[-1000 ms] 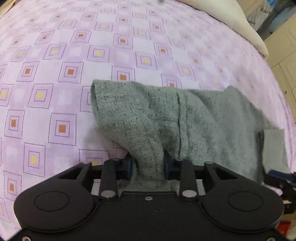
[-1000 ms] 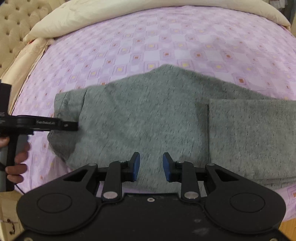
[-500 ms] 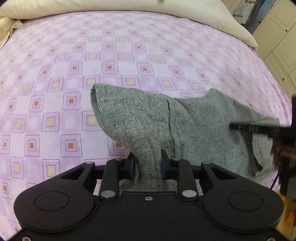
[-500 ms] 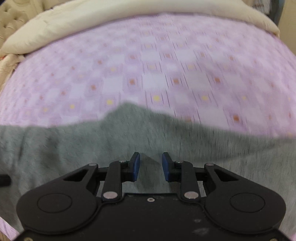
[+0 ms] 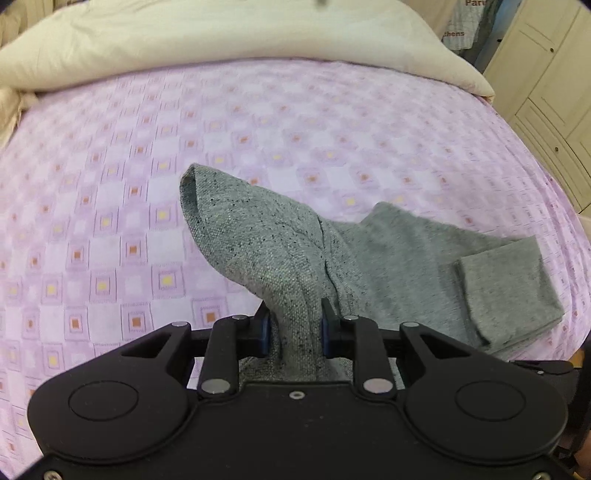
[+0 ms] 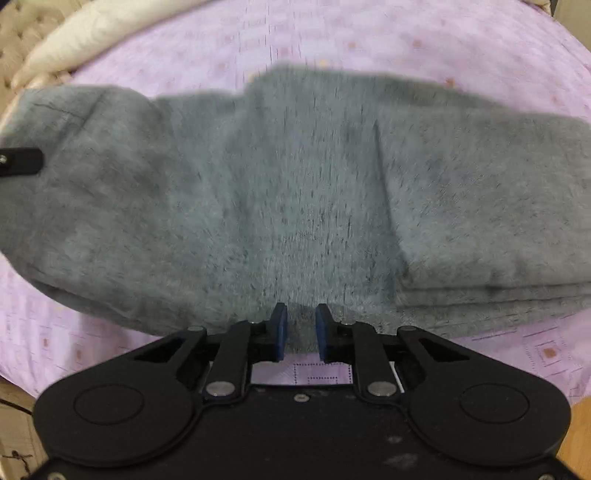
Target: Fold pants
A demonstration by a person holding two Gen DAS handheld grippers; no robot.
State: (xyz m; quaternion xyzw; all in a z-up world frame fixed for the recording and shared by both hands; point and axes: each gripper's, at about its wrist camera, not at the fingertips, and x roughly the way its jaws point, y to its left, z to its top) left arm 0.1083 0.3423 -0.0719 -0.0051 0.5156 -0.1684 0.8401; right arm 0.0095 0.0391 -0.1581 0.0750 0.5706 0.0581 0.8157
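Grey speckled pants (image 5: 406,258) lie on the purple patterned bedsheet (image 5: 110,221), with one end folded over at the right (image 5: 506,288). My left gripper (image 5: 294,328) is shut on a bunch of the pants' left end and holds it up off the sheet. In the right wrist view, which is motion-blurred, the pants (image 6: 295,192) fill the middle. My right gripper (image 6: 301,328) is low at their near edge; its jaws are closing, the fabric edge sits between the blue pads, and a gap still shows. A black part of the left gripper (image 6: 22,162) shows at the far left.
A cream duvet (image 5: 221,33) is bunched along the far side of the bed. Pale cupboard doors (image 5: 546,74) stand beyond the bed's right side. A tufted headboard (image 6: 11,29) is at the upper left, and floor (image 6: 580,443) shows past the bed's near edge.
My left gripper has risen with the bunched pants end, lifting it higher off the sheet. My right gripper has come down to the pants' near edge and its jaws have narrowed.
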